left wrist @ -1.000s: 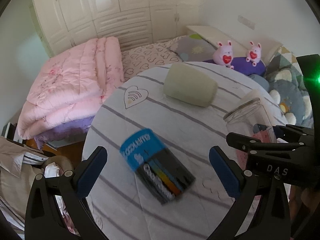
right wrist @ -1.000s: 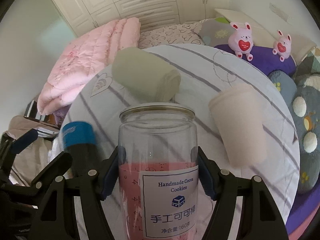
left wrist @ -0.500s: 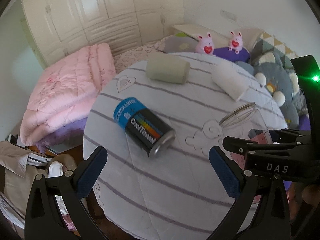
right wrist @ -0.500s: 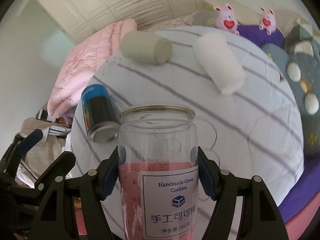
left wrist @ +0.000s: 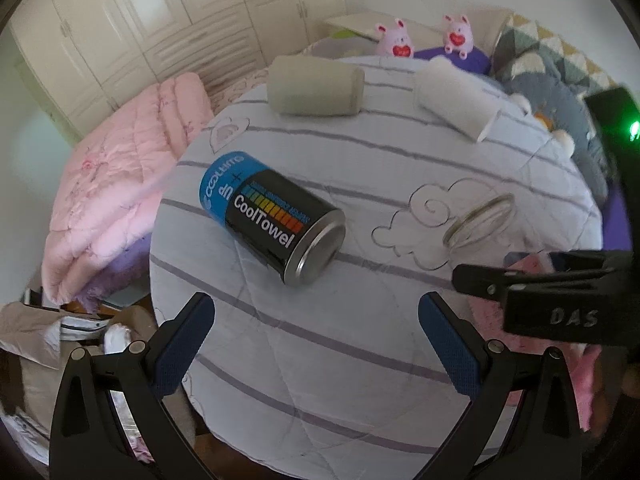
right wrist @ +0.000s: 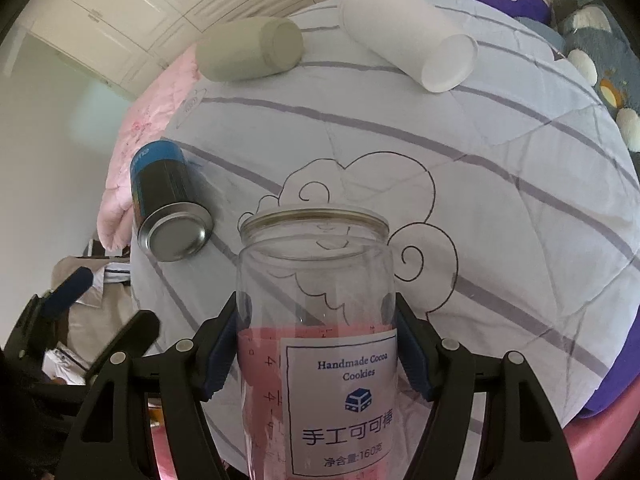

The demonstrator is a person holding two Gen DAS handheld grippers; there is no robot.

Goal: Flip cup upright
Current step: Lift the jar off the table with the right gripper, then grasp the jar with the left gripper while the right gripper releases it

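Two grippers work: my right gripper point(right wrist: 316, 344) clamps the clear jar point(right wrist: 316, 320), left gripper point(left wrist: 316, 344) gaping, so I'd tip it slowly onto the bench point(left wrist: 360, 344).

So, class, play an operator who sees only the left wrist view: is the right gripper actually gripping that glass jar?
Observer: Yes, the right gripper is shut on the glass jar, a blue pad on each side.
Operator: What does its label read?
Observer: It reads Handmade Cocoa Cookies.
Operator: Which end of the green cup faces that camera?
Observer: A flat, closed-looking end.
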